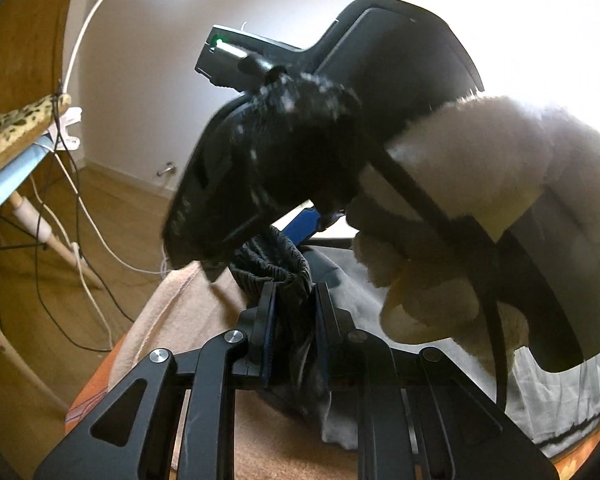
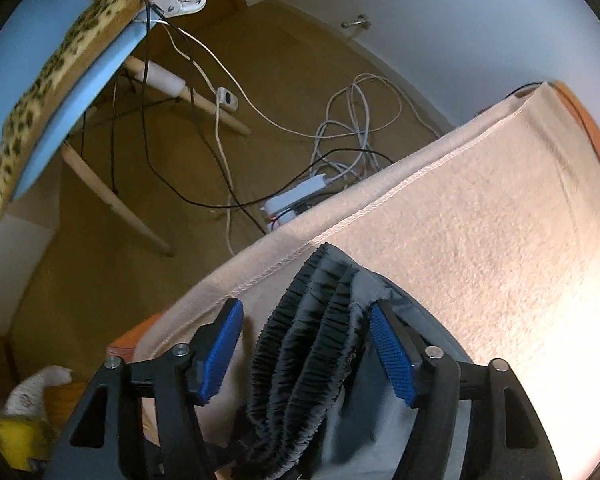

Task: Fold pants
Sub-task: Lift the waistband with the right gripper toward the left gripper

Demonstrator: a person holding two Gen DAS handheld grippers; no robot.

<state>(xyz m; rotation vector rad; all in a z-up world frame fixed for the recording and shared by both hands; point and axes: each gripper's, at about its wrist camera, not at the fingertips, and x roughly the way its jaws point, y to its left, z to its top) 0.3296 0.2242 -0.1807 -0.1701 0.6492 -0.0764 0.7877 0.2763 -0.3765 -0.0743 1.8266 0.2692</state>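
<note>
The grey pants (image 2: 336,364) are lying bunched on a beige towel (image 2: 480,216) that is covering the work surface, close to the towel's stitched edge. Their gathered elastic waistband (image 2: 304,344) is standing up in several ruffled folds. The left gripper (image 1: 294,320) is clenching a pinch of the dark fabric between its blue pads, the cloth rising above the fingertips and trailing below them. The right gripper (image 2: 306,354) is pointing steeply down over the waistband with its jaws released and set wide; the folds are sitting between the two blue pads (image 2: 220,348), the right pad just beside or brushing the cloth and the left pad standing apart from it. In the left wrist view that right gripper is appearing as a large dark, blurred body (image 1: 284,152) just above the left gripper's catch, with a fuzzy cream sleeve (image 1: 480,168) of the person wrapping around its handle. Beyond the towel's edge, white and black cables (image 2: 340,132) are lying tangled on the wooden floor, and a chair with a blue seat (image 2: 76,92) and a leopard-print cushion (image 2: 60,76) is standing near the wall.
</note>
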